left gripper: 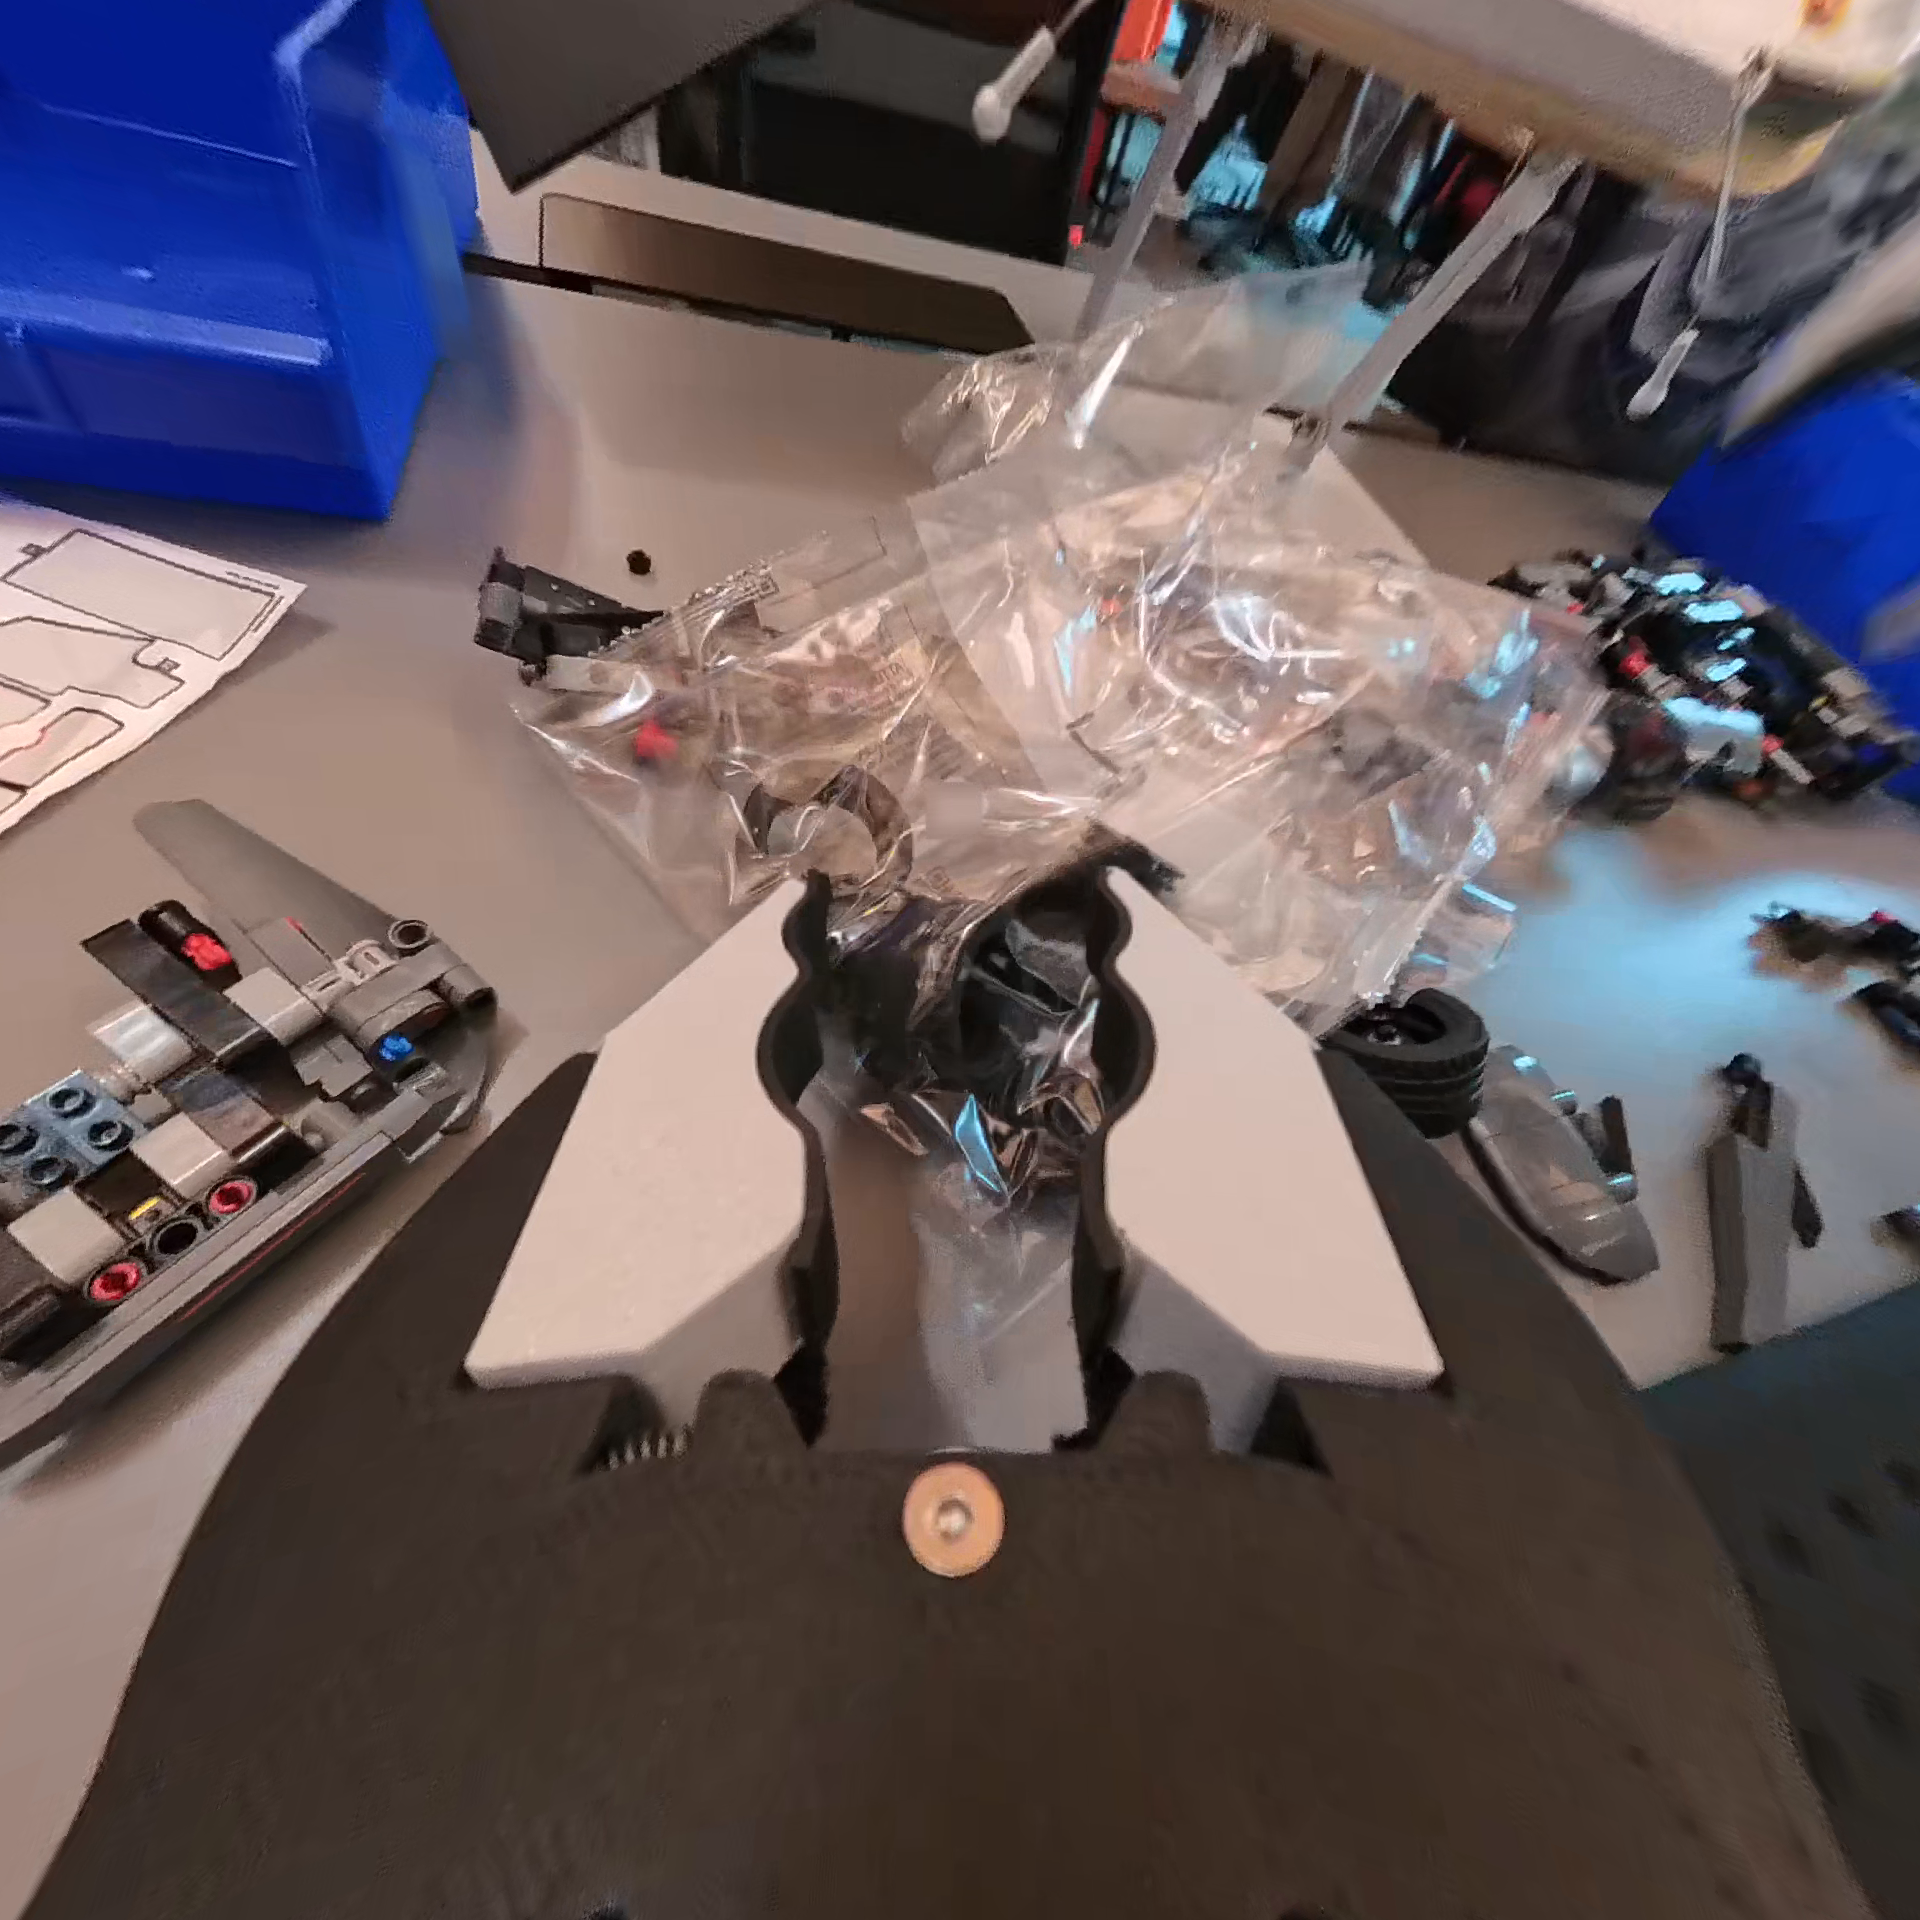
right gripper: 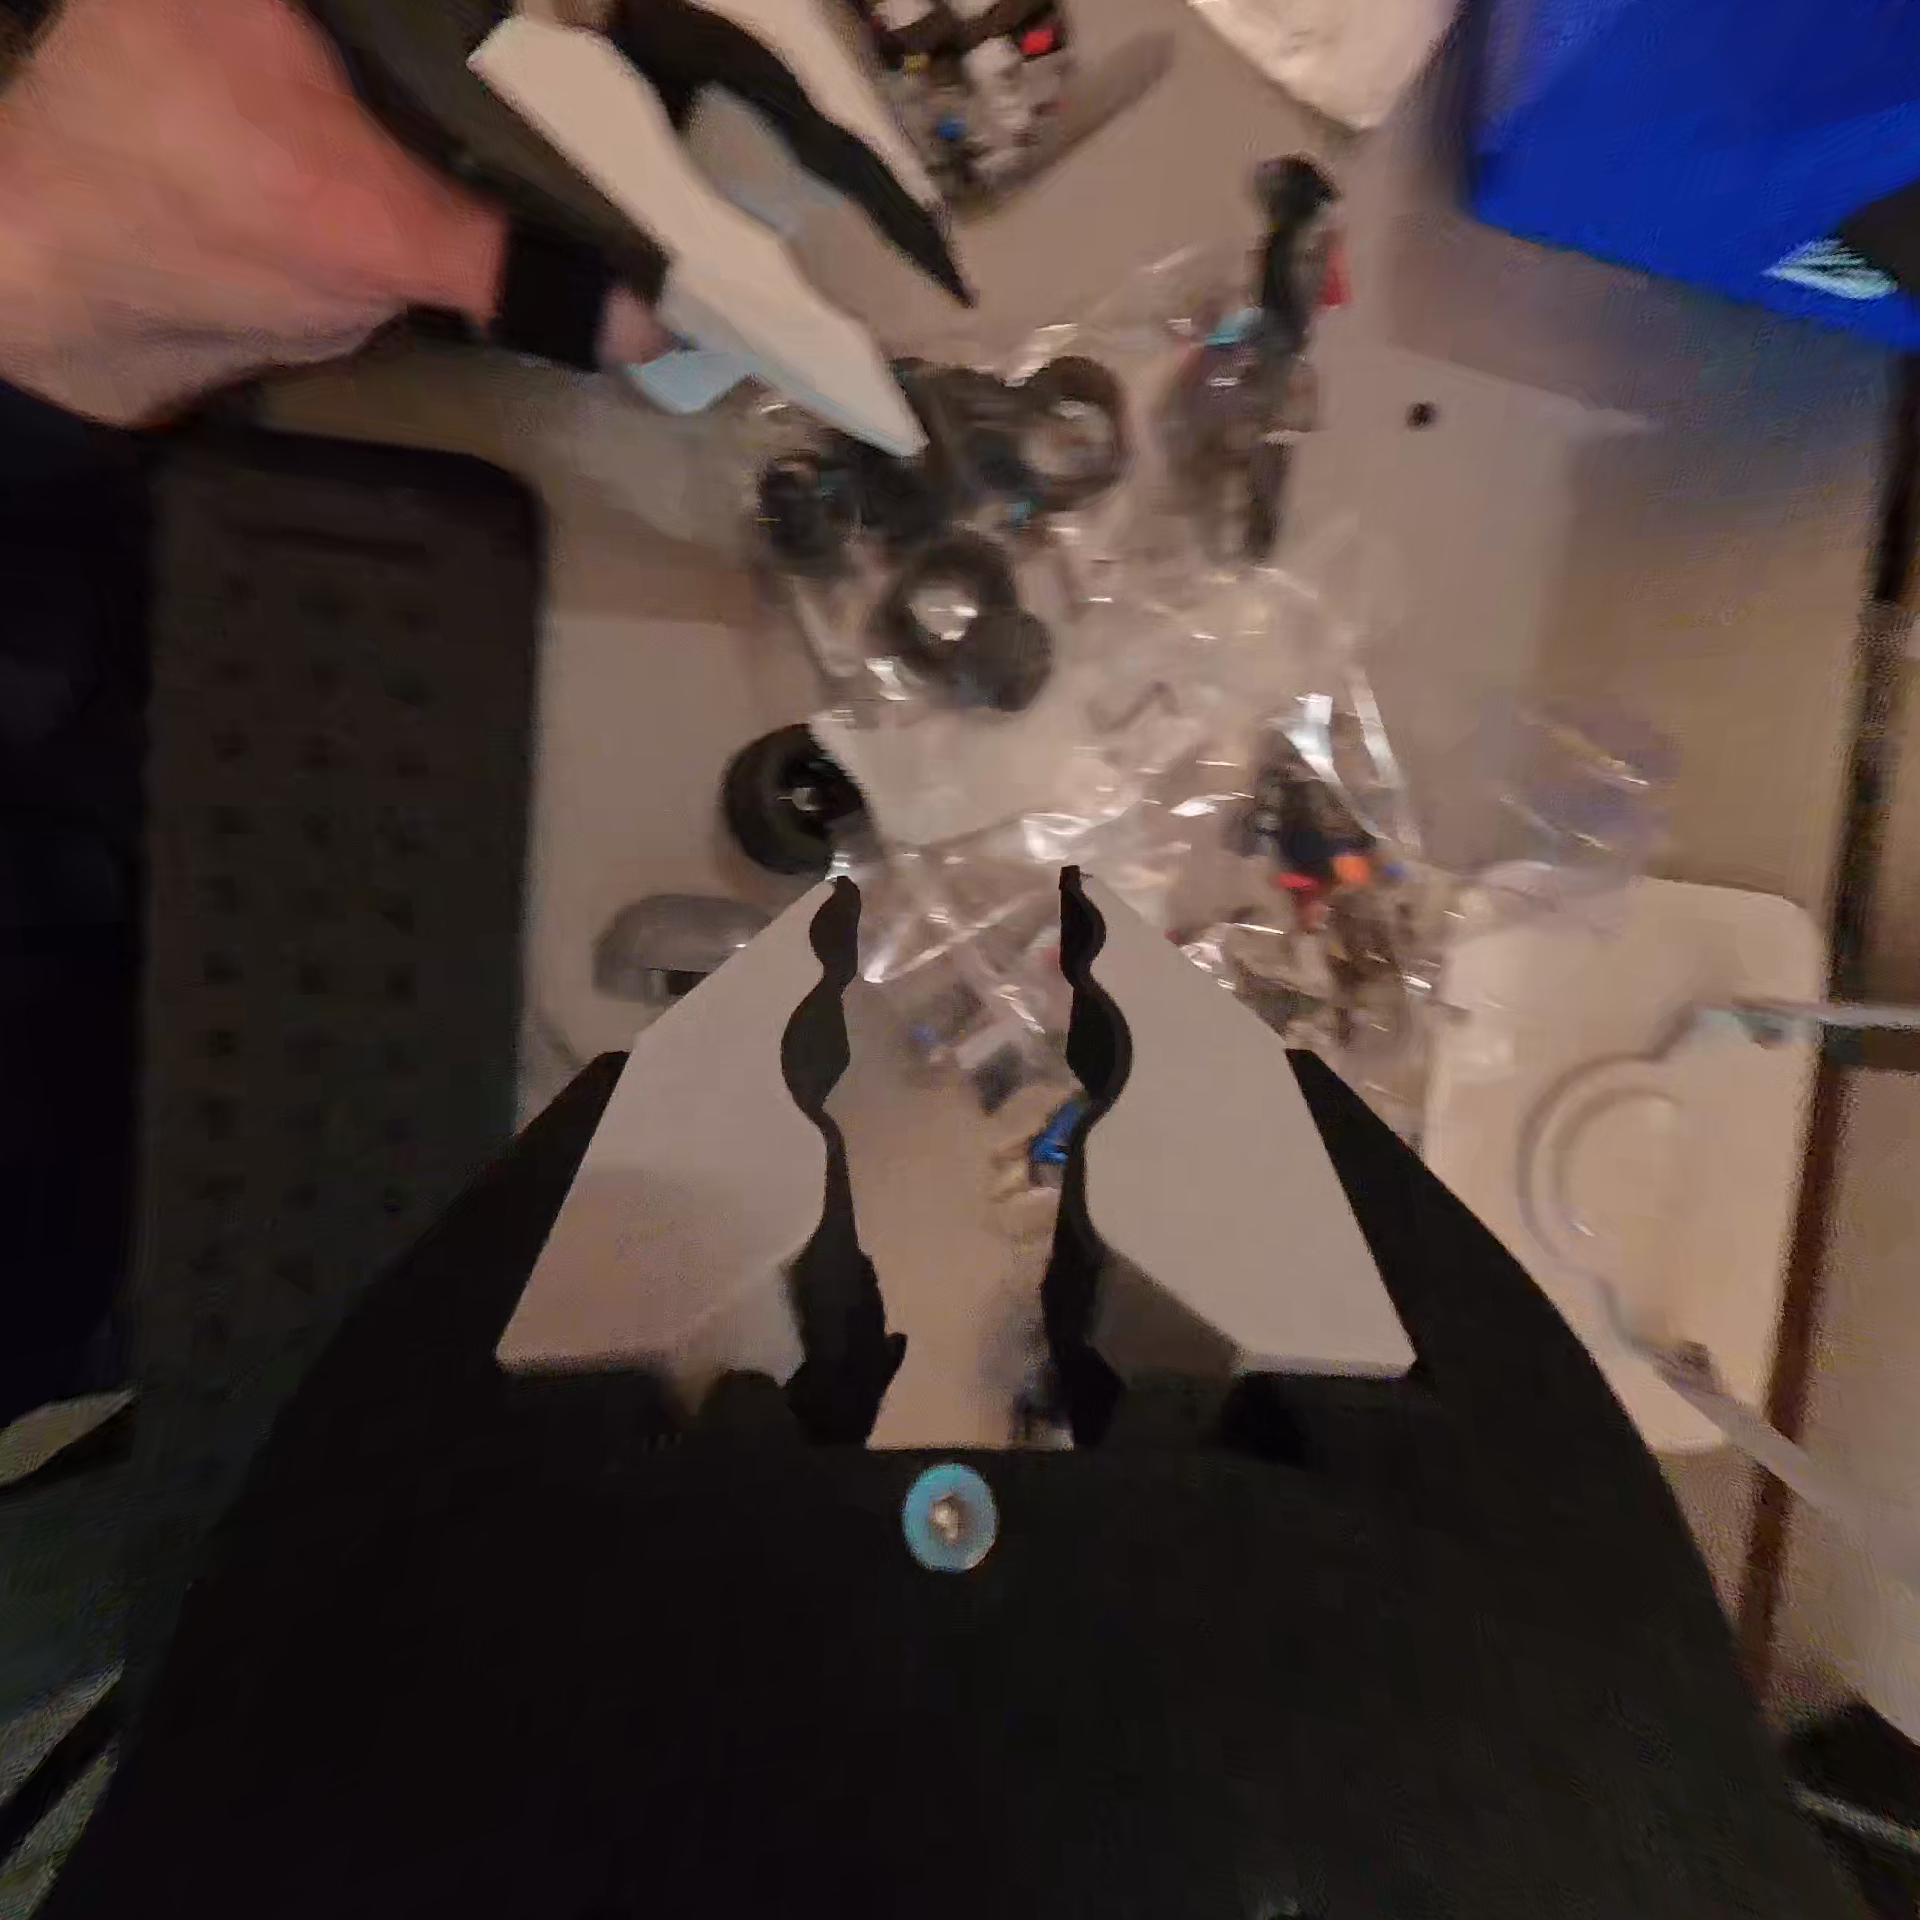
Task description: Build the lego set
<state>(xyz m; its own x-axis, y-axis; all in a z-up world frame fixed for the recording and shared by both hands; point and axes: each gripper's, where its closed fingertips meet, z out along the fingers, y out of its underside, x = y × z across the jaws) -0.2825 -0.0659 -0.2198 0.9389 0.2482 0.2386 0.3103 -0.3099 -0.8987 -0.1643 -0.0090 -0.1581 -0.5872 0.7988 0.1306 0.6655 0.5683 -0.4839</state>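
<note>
Lego parts sit mostly inside a crumpled clear plastic bag [left gripper: 1091, 665] in the middle of the grey tabletop [left gripper: 582, 416], with the left gripper [left gripper: 956, 997] closed on the bag's near corner, its fingers [left gripper: 665, 1143] pinching a bunch of film and some dark pieces caught in it. From above, the right gripper [right gripper: 961, 935] hangs over the same bag [right gripper: 1122, 790] with its fingers [right gripper: 717, 1132] apart and nothing between them. The left gripper [right gripper: 790, 249] shows there too, held by a hand [right gripper: 208, 197].

Risks, as I judge them: the film is slick and bunched, so a pull could slip it out of the pinch or tear it and scatter small pieces across the tabletop. Loose tyres [right gripper: 945, 613] and a wheel [right gripper: 790, 800] near the bag's mouth could roll off. If the bag swings left it may knock the partly built model [left gripper: 208, 1122]. The right view is blurred, so aiming its fingers at a bag edge looks uncertain.

The bag lies with its long axis running from the left gripper's pinch away toward the far right of the tabletop; which end is open I cannot tell. The partly built model is a long, flat, dark assembly lying to the left, its long axis slanting from near left to far right, with a grey blade-shaped piece pointing away from the camera. More dark loose pieces [left gripper: 1745, 686] lie at the right, beside a blue bin [left gripper: 187, 260] and a printed sheet [left gripper: 114, 655] at far left
</note>
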